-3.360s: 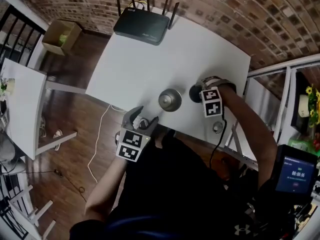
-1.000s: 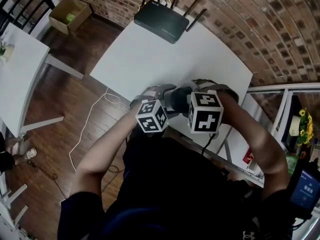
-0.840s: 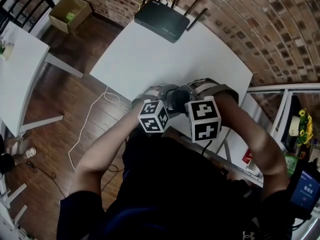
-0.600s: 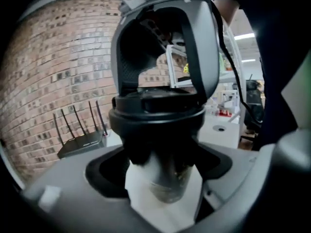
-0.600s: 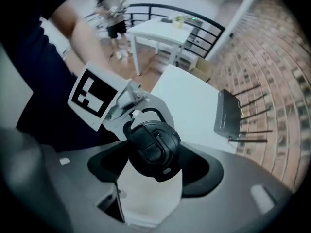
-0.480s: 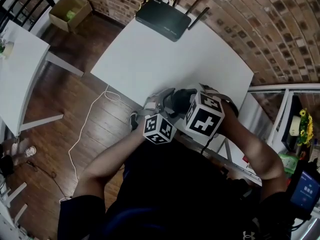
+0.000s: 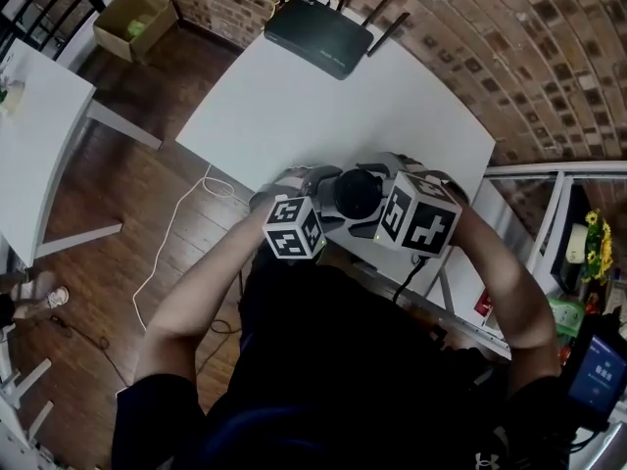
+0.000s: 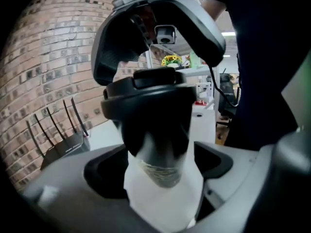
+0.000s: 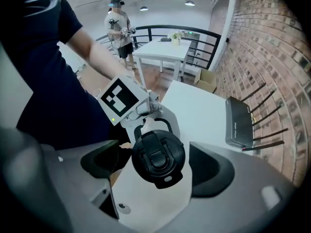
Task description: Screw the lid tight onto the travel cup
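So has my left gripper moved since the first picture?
Yes. The left gripper has gone forward from the table's near edge toward the router, and the travel cup is between its jaws.

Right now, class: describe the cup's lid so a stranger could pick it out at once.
At the near edge of the white table, the left hand-held gripper clamps a travel cup. Its lid faces the right hand-held gripper, between that one's opening jaws. Unlike the flat, antennaed router, it is a round black cap with a centre tab.
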Tool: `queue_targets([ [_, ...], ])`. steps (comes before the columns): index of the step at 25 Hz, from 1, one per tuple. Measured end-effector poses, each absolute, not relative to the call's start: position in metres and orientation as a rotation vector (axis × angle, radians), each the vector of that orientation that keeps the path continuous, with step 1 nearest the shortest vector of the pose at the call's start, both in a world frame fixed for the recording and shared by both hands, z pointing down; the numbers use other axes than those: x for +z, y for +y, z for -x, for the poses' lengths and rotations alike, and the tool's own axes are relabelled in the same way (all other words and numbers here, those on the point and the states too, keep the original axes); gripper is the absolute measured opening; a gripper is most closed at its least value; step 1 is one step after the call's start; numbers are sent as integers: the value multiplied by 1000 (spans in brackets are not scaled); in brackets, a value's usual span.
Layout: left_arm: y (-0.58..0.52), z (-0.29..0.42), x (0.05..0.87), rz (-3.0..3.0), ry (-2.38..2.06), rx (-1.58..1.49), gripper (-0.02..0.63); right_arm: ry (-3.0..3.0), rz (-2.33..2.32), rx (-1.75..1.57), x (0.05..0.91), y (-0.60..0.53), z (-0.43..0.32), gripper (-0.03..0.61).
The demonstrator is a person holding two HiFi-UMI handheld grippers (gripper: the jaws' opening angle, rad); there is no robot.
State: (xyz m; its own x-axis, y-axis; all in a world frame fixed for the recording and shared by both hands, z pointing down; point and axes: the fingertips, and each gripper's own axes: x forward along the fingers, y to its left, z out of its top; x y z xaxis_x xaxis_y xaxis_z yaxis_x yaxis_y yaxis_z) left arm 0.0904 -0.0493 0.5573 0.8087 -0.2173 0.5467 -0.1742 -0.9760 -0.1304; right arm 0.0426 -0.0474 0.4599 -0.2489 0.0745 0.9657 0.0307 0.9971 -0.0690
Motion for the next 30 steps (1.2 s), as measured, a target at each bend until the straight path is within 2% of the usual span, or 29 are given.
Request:
queue_targets([
  [2, -53, -90, 556, 2949, 364, -861, 401, -1847, 88, 58, 457, -52, -41, 436],
  [5, -55, -91, 555, 2980, 419, -825, 382, -1849, 110, 57, 465, -56, -45, 339],
  [10, -56, -92, 554, 2999, 533, -790, 381, -1886, -92, 202, 469, -58, -50, 336],
  [14, -60, -91, 552, 3014, 845, -741, 382, -1933, -509, 440, 470, -70, -56, 336],
  [17, -58, -87, 550, 3066, 994, -678, 382, -1989, -633, 480, 468, -72, -55, 337],
  [20, -51, -87, 551, 3085, 766, -710, 410, -2020, -497, 376, 467, -66, -54, 340],
  [21, -50, -87, 552, 3060, 652, -746, 411, -2039, -404, 306, 465, -61, -52, 348],
  [22, -50, -87, 554, 3020, 543, -789, 411, -2054, -302, 224, 462, -56, -51, 382],
  [25, -53, -86, 554, 2891, 307, -900, 411, -2021, -84, -13, 459, -53, -56, 393],
  [28, -54, -91, 547, 2864, 198, -918, 409, -1989, -14, -84, 461, -53, -55, 393],
  [30, -54, -94, 545, 2882, 195, -908, 402, -1996, -24, -67, 461, -52, -51, 365],
])
